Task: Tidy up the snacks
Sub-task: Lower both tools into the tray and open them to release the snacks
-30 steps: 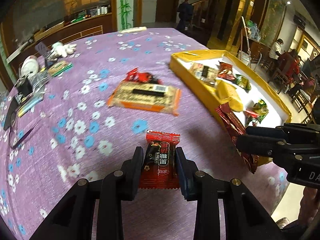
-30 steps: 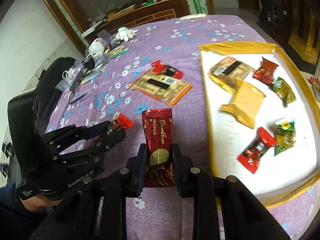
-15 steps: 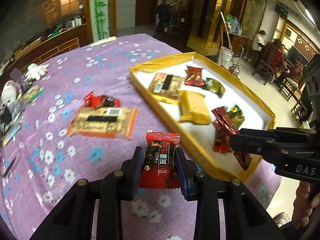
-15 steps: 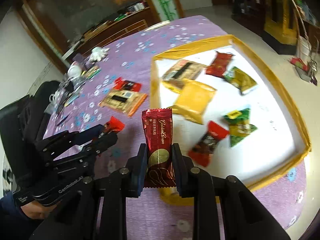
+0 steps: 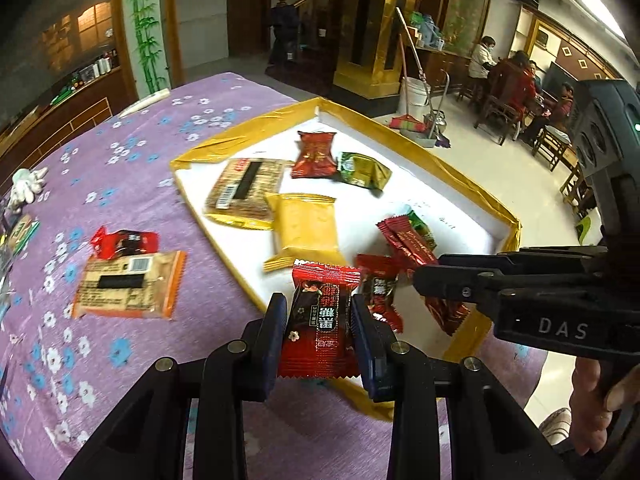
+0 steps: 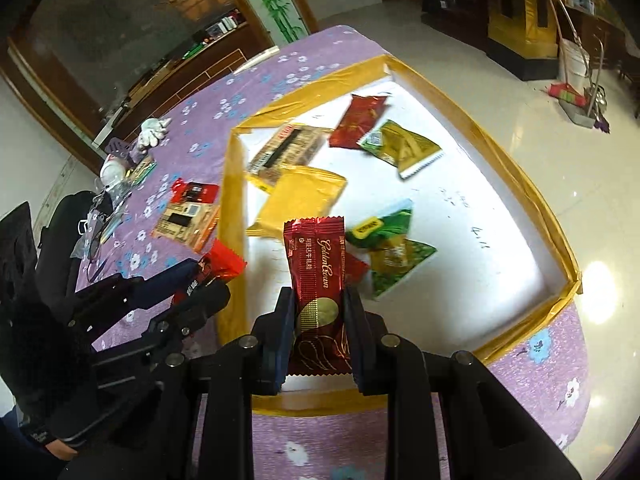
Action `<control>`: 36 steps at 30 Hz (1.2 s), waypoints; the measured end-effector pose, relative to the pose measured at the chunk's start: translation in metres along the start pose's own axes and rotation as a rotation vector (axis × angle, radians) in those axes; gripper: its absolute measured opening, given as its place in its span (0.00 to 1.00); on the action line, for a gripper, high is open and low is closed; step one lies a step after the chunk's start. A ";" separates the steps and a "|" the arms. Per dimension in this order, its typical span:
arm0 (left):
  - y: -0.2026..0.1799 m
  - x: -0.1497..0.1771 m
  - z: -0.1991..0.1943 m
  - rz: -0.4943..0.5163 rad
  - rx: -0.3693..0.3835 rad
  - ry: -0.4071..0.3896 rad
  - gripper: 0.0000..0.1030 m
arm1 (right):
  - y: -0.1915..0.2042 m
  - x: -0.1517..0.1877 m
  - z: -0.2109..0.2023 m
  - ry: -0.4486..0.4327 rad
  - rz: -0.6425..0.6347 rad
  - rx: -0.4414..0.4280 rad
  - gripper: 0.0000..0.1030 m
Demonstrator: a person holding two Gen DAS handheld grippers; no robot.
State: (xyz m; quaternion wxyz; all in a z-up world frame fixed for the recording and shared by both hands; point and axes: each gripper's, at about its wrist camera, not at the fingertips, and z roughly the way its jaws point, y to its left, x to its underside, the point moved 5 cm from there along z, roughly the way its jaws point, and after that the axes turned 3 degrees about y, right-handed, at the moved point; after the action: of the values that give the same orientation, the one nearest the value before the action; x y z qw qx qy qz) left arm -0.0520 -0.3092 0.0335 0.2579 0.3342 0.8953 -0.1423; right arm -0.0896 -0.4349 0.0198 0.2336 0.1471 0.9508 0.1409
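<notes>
Tablecloth (image 5: 132, 360): purple fabric printed with small blue and white flowers.
Cracker pack (image 5: 128, 284): flat, clear-fronted rectangle lying on the cloth, left of the tray.
Left gripper (image 5: 319, 334): black jaws clamped on a crinkly red-and-black candy wrapper (image 5: 320, 320), held over the tray's near edge.
Tray (image 6: 520, 176): shallow white box, rim wrapped in glossy yellow tape, glossy packets scattered inside.
Right gripper (image 6: 318, 328): jaws pinched on a long, shiny dark-red bar wrapper (image 6: 316, 276), upright above the tray.

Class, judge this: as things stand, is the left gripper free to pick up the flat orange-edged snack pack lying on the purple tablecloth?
Probably not yet. The left gripper is shut on a red candy packet, so its jaws are occupied, though nothing lies over the orange-edged snack pack.
</notes>
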 end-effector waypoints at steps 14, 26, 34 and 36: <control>-0.020 -0.006 0.028 0.010 0.014 0.032 0.32 | -0.030 -0.010 0.008 0.029 0.025 0.026 0.23; -0.027 -0.004 0.046 0.026 0.019 0.060 0.32 | -0.050 -0.016 0.013 0.039 0.049 0.067 0.23; -0.031 -0.003 0.049 0.052 0.015 0.058 0.32 | -0.050 -0.016 0.014 0.039 0.043 0.080 0.23; -0.031 -0.002 0.049 0.057 0.015 0.056 0.32 | -0.050 -0.016 0.015 0.040 0.043 0.083 0.23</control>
State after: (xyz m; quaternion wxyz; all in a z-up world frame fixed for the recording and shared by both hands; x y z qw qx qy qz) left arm -0.0534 -0.3541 -0.0031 0.2340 0.3652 0.8913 -0.1323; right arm -0.0795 -0.4832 -0.0030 0.2052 0.1741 0.9569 0.1092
